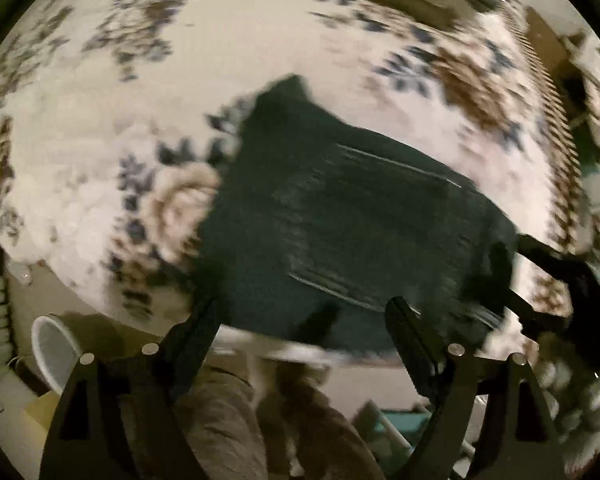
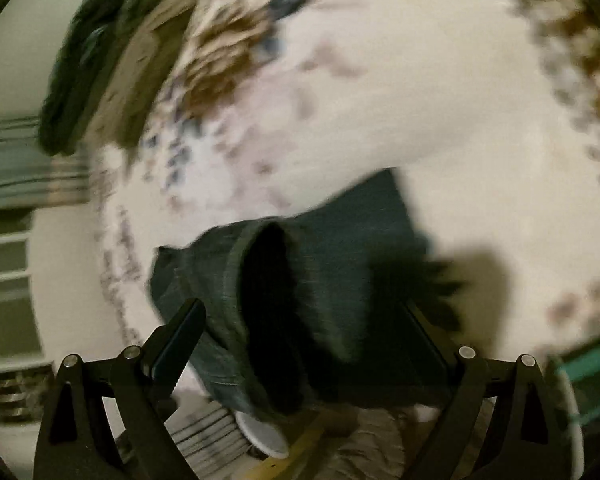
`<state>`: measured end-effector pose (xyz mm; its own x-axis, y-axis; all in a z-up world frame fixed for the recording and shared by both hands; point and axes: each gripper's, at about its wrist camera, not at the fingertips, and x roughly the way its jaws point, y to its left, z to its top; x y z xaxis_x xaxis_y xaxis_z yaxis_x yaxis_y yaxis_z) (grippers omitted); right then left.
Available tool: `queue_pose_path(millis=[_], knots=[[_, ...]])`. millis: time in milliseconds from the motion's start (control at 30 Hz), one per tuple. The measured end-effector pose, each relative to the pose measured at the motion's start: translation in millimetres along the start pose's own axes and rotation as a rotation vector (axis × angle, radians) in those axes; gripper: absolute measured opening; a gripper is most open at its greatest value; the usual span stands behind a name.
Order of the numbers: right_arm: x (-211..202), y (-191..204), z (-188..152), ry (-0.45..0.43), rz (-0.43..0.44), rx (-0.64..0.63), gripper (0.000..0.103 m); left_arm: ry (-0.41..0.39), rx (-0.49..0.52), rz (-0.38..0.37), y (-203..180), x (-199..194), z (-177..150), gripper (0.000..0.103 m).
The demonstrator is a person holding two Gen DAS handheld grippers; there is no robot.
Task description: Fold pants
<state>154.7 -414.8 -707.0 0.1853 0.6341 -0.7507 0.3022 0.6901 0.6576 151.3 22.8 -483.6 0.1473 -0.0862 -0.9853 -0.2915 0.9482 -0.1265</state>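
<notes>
On the floral bedspread (image 1: pixel 228 40) lie the dark pants (image 1: pixel 340 220), folded into a compact bundle near the edge closest to us. In the left wrist view we see them as a broad dark slab with pale stitched lines across the top, their near edge just above our left gripper (image 1: pixel 300 320). Its fingers stand wide apart, one on each side of the pants' near edge, and nothing is caught between them. Our right gripper (image 1: pixel 548 276) shows at the right edge of that view, dark and blurred, touching or just beside the pants' right end; we cannot tell which.

In the right wrist view, the pants (image 2: pixel 332 280) show a rolled opening with a thick hem facing the camera. Our right gripper (image 2: pixel 304 320) is spread wide too, its fingers flanking the cloth; the left finger (image 2: pixel 180 332) sits just beside the hem, and the right finger is dark against the fabric, so we cannot tell whether it touches. Both views are smeared by motion.

Below the bedspread's edge we see a white bowl (image 1: pixel 54 348) at lower left and our own trouser legs (image 1: pixel 228 420) at the bottom. A dark green heap (image 2: pixel 88 52) lies at the far corner in the right view.
</notes>
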Motion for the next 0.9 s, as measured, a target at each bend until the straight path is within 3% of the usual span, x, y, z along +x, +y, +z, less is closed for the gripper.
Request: queue_pose_path(millis=[33,167,200,233,267,467,633,833,867,900], knots=[[16,4,3,0.043,0.026,-0.019,0.096,-0.004,-0.003,0.021,4,3,3,0.083],[58,14,9,0.097,-0.072,-0.060,0.096,-0.006,-0.035,0.052,21,13,15,0.083],[57,18,9,0.080,-0.086,-0.069,0.080,-0.008,-0.038,0.055,24,12,17,0.083],[56,23,8,0.075,-0.088,-0.093,0.025,-0.013,-0.040,0.054,25,10,19,0.083],[53,33,6,0.081,-0.123,-0.142,0.013,-0.020,-0.042,0.053,26,8,20,0.083],[-6,53,-10,-0.026,-0.192,-0.195,0.010,-0.054,-0.041,0.012,21,-9,24,0.083],[-53,15,-4,-0.090,-0.214,-0.117,0.010,-0.065,-0.061,-0.040,7,-1,30,0.083],[-56,-30,7,-0.067,-0.217,-0.021,0.010,-0.043,-0.048,-0.074,-17,30,39,0.083],[-53,-32,8,-0.061,-0.230,-0.027,0.011,-0.039,-0.040,-0.072,-19,33,39,0.083],[-52,-35,9,-0.056,-0.254,-0.031,0.024,-0.029,-0.022,-0.068,-24,39,39,0.083]])
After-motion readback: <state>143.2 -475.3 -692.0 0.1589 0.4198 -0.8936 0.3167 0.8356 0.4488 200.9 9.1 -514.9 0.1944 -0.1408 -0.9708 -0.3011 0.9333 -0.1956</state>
